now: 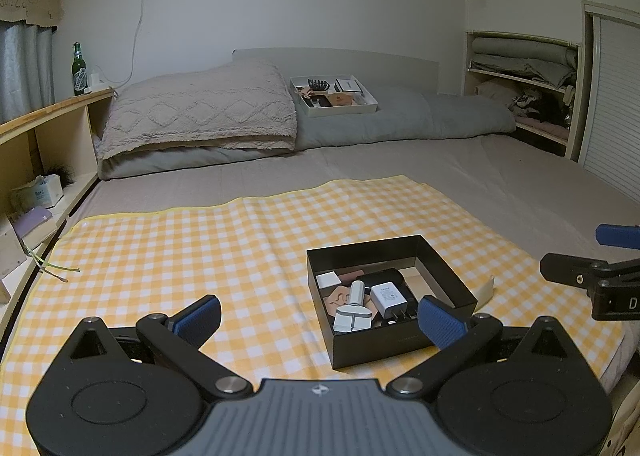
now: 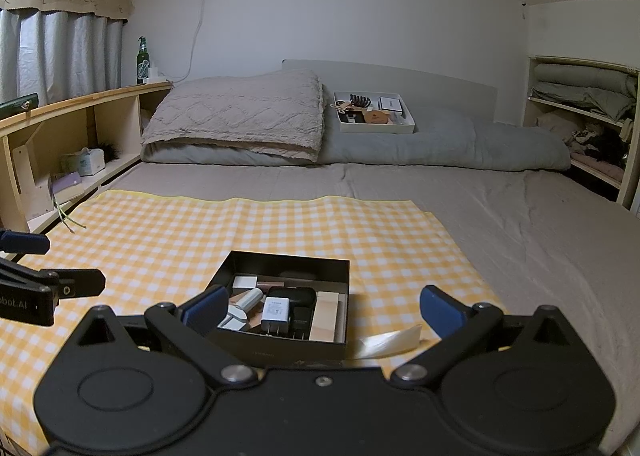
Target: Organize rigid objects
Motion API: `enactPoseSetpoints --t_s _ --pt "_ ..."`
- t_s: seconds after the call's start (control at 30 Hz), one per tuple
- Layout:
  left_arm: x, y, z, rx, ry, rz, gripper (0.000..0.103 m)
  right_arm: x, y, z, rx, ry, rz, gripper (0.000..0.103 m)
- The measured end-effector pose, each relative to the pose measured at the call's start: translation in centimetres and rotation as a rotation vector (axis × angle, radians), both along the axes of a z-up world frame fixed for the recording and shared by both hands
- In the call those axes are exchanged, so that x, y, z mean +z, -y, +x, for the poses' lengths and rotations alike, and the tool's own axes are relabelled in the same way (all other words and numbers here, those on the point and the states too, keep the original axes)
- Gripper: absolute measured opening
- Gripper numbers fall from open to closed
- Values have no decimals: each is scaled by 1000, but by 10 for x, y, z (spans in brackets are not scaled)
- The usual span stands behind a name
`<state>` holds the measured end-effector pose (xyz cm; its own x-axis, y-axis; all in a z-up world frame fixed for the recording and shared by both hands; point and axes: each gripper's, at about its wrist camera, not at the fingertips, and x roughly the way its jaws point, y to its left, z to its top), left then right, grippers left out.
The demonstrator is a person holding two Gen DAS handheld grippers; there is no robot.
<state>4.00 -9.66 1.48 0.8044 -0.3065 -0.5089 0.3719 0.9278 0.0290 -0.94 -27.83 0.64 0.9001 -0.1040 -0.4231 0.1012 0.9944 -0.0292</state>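
My left tongs [image 1: 318, 320] hang wide apart over the yellow checked cloth [image 1: 180, 248] with nothing between the pads, and my right tongs [image 2: 322, 308] are spread just as wide, also empty, straddling the near edge of the black box [image 2: 256, 352]. The box sits on the cloth, on the bed, just ahead of both hands. Inside it lie a white charger [image 2: 276, 311] with its prongs toward me, a black charger [image 2: 299, 318] touching it, a small white roller-like tool [image 2: 240, 308], a pale wooden block [image 2: 326, 316] against the right wall, a white card [image 2: 245, 281] at the back and a dark case [image 2: 291, 294] (a few things beneath are too overlapped to name).

I judge the gathering step close to done: the cloth around the box looks bare except for a pale curved strip [image 2: 388, 340] just beside its right wall. A white tray [image 2: 376, 128] of other items rests well away on the grey duvet by the pillow.

Next, I think, comes either picking up that strip with the right tongs, which needs a low, flat approach since it is thin, or fetching from the far tray.
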Motion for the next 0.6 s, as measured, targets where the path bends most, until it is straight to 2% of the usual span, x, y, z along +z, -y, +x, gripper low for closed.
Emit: enactPoseSetpoints --t_s 0.6 --pt "-1 -2 0 -5 4 9 103 0 0 0 0 -2 -2 103"
